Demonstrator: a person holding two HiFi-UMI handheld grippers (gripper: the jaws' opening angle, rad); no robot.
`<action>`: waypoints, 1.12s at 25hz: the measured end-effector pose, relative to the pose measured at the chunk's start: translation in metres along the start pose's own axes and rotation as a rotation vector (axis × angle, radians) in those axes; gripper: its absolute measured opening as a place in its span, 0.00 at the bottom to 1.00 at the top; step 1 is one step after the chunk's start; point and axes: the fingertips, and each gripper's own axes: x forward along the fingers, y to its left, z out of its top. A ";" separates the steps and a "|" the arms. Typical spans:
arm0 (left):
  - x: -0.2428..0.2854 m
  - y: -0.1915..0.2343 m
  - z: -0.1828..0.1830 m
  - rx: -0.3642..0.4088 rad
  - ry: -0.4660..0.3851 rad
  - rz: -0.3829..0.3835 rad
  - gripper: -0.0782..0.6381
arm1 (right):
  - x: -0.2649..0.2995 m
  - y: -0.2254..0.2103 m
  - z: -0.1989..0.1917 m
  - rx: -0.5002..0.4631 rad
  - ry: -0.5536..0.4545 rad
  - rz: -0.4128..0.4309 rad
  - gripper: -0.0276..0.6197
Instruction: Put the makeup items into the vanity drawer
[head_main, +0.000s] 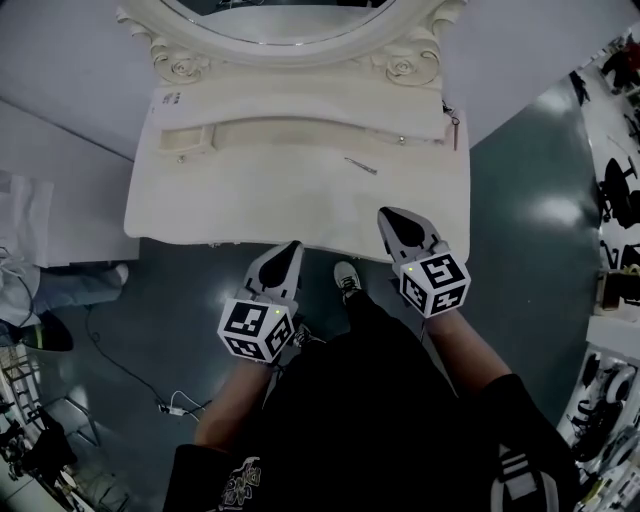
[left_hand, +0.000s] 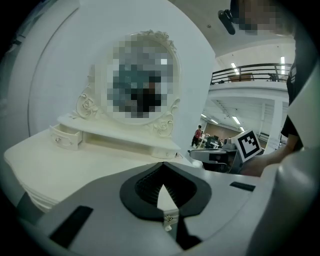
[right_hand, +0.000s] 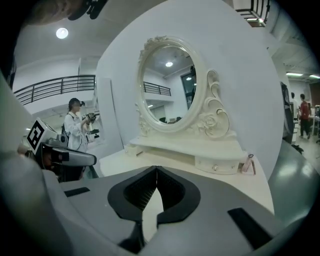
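Note:
A white vanity table with an oval mirror stands before me. Its small left drawer sits pulled out a little; the right drawer is closed. A thin pencil-like item lies on the tabletop. Small pink makeup items stand at the right end of the shelf. My left gripper is shut and empty at the table's front edge. My right gripper is shut and empty just over the front edge.
A person's legs and shoes show at the left on the dark floor, with a cable nearby. Shelving with gear lines the right side. Another person stands in the background behind the left gripper.

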 end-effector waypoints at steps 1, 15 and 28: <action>0.006 -0.001 -0.001 -0.004 0.004 0.001 0.11 | 0.003 -0.007 -0.003 -0.002 0.012 0.003 0.09; 0.077 0.013 -0.013 -0.052 0.058 0.042 0.11 | 0.070 -0.075 -0.040 -0.055 0.181 0.055 0.09; 0.100 0.028 -0.014 -0.086 0.075 0.108 0.11 | 0.119 -0.099 -0.079 -0.214 0.376 0.164 0.19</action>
